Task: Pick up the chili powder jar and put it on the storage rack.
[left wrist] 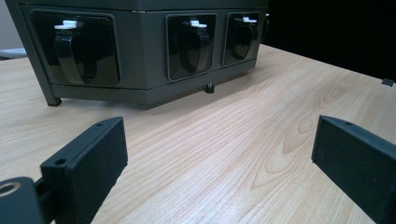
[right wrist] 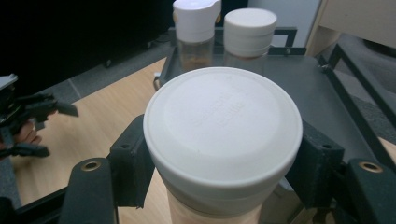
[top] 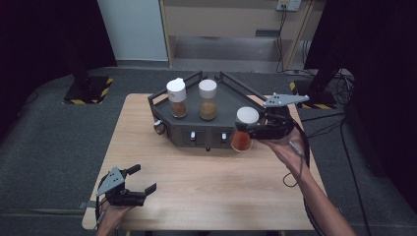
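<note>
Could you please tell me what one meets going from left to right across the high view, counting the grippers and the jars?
Left gripper, open over the table's near left → flip-cap jar on the dark tray → flat-lid jar beside it → held jar of reddish powder → right gripper clamped on it.

Three white-capped spice jars (top: 207, 100), one dark rack (top: 226, 96), one wooden table (top: 206, 182), two grippers (top: 129, 189).

A jar (top: 242, 132) with a white lid and red-brown powder is held upright above the table, just beside the near right corner of the dark rack (top: 231, 101).
</note>
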The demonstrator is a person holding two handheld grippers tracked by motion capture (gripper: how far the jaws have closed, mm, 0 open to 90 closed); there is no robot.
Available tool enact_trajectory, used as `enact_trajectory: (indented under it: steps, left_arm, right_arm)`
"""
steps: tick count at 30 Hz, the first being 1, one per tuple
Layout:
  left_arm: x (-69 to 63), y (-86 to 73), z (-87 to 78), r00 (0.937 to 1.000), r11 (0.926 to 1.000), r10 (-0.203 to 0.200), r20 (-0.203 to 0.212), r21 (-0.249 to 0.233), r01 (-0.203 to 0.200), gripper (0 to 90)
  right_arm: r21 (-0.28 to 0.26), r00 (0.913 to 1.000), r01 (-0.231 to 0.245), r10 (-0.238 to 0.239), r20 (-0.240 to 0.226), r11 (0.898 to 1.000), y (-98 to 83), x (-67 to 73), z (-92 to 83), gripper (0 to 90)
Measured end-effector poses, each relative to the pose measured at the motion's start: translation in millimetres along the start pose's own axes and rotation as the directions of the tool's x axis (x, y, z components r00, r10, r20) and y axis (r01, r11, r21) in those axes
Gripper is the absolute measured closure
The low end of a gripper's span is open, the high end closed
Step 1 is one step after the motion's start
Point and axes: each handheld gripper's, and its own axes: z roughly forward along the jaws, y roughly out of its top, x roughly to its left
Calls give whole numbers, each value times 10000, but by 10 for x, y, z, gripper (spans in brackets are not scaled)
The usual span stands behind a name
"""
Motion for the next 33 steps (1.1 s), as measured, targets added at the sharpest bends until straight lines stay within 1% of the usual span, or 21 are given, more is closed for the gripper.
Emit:
enact_trajectory:
  steps: [7, 14, 15, 19, 24, 27, 31, 33]
  left_arm:
    - [2, -3, -1, 10000, 10000, -31, -9, -15, 31, 24]
    - [3, -4, -2, 10000, 10000, -44, -13, -26, 44, 24]
    - [3, -4, -2, 10000, 10000, -44, -13, -26, 44, 24]
    - [3, -5, -3, 10000, 10000, -46, -13, -30, 46, 24]
    - [4, -6, -5, 10000, 10000, -50, -19, -28, 50, 24]
    - [3, -7, -6, 10000, 10000, -54, -15, -38, 54, 24]
    - [4, -7, -8, 10000, 10000, -59, -23, -42, 59, 24]
    - [7, -10, -9, 10000, 10000, -66, -17, -62, 65, 24]
  right_arm:
    - [18, 9991, -78, 77, 420, 10000, 172, -66, 100, 334]
    - [39, 9961, -269, 264, 842, 9996, 330, -142, 208, 334]
    - [39, 9961, -269, 264, 842, 9996, 330, -142, 208, 334]
    - [-18, 9928, -312, 312, 1155, 9995, 401, -166, 284, 334]
    - [43, 9898, -315, 306, 1391, 9995, 492, -209, 399, 334]
    - [76, 9883, -366, 351, 1484, 9993, 521, -226, 439, 334]
    - [41, 9842, -481, 467, 1709, 9988, 550, -272, 537, 334]
    - [19, 9813, -462, 450, 1873, 9989, 545, -283, 591, 334]
